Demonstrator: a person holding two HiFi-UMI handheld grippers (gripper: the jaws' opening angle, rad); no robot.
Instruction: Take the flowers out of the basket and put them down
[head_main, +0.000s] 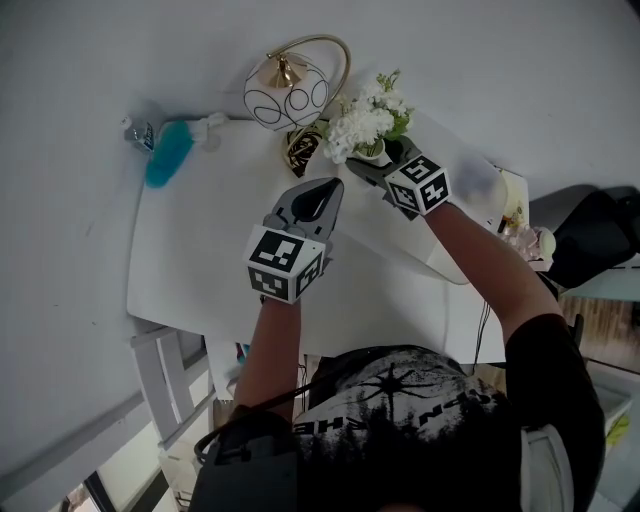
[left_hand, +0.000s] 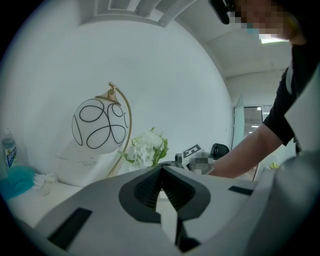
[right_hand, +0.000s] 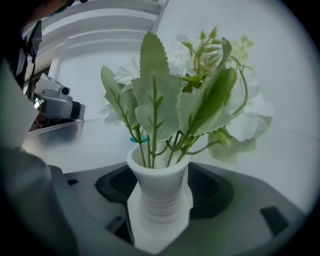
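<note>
A bunch of white flowers with green leaves (head_main: 362, 122) stands in a small white ribbed vase (right_hand: 160, 192) at the back of the white table (head_main: 200, 250). My right gripper (head_main: 380, 160) has its jaws on either side of the vase, and the pads stand off its walls, so it is open. The left gripper (head_main: 335, 186) hovers over the table just left of the flowers, shut and empty. Its tips (left_hand: 161, 169) meet, and the flowers (left_hand: 147, 147) show beyond them. No basket is in view.
A white globe lamp with a gold arc (head_main: 287, 93) stands close behind and left of the flowers. At the table's far left corner lie a teal cloth (head_main: 168, 152) and a small bottle (head_main: 135, 132). A white chair (head_main: 165, 380) stands at the near left.
</note>
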